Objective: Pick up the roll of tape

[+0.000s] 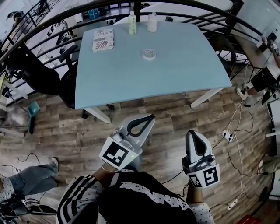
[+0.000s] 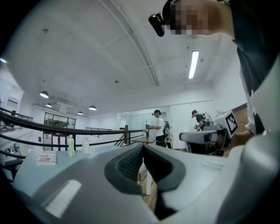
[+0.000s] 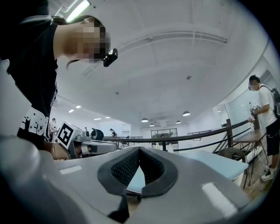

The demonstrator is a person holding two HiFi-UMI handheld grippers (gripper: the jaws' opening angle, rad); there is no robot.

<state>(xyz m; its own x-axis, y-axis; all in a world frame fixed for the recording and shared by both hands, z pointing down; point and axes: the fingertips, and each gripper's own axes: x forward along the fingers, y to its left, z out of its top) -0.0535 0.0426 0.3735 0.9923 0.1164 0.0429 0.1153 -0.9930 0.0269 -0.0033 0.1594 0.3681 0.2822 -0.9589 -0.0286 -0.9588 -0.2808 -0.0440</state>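
The left hand-held gripper (image 1: 150,118) and the right hand-held gripper (image 1: 193,134) are closest, carried in front of the person's waist above a wood floor (image 1: 175,114). The left one's jaws are together at the tips, leaving only a leaf-shaped hollow between the pads, with nothing in it. The right one is the same: tips together and empty.

Both point level toward the worktop (image 1: 188,74), a pale blue table ahead and well apart from them, so neither can reach anything yet. The tape (image 1: 149,54), a small whitish roll, lies flat near the middle of the worktop. The bare surface all round it should let jaws come at it from any side.

Beyond it, near the far edge, stand two bottles (image 1: 132,22), and a printed box (image 1: 103,39) lies toward the far left corner. A black railing (image 1: 138,9) curves behind the worktop.

The pick-up looks not yet begun. The jaws would have to part before closing on the roll.
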